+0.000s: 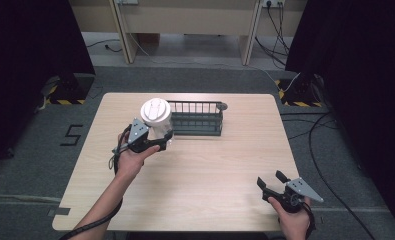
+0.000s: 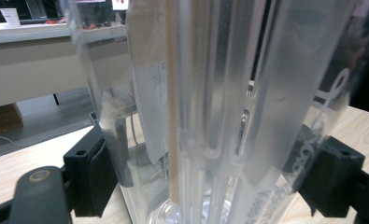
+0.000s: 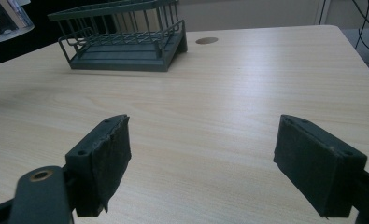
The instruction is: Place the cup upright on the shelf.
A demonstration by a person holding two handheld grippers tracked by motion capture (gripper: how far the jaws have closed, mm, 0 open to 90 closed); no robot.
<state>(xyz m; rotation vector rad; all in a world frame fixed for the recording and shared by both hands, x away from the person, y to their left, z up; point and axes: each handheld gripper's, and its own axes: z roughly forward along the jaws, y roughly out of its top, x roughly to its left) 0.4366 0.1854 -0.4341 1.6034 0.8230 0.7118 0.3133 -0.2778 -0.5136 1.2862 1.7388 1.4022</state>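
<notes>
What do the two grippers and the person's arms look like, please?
Both grippers, the left gripper and the right gripper, are black with two blocky padded jaws. Each carries a grey three-cornered plate with small holes on top and trails a black cable. The forearms are bare, no sleeves visible.

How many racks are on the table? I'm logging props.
1: a dark green wire rack at the table's far middle, just right of the clear cup gripped by the left gripper.

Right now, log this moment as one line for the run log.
left claw: shut on clear lidded container, beside rack | right claw: open, empty, near table edge | dish rack: empty, on table
</notes>
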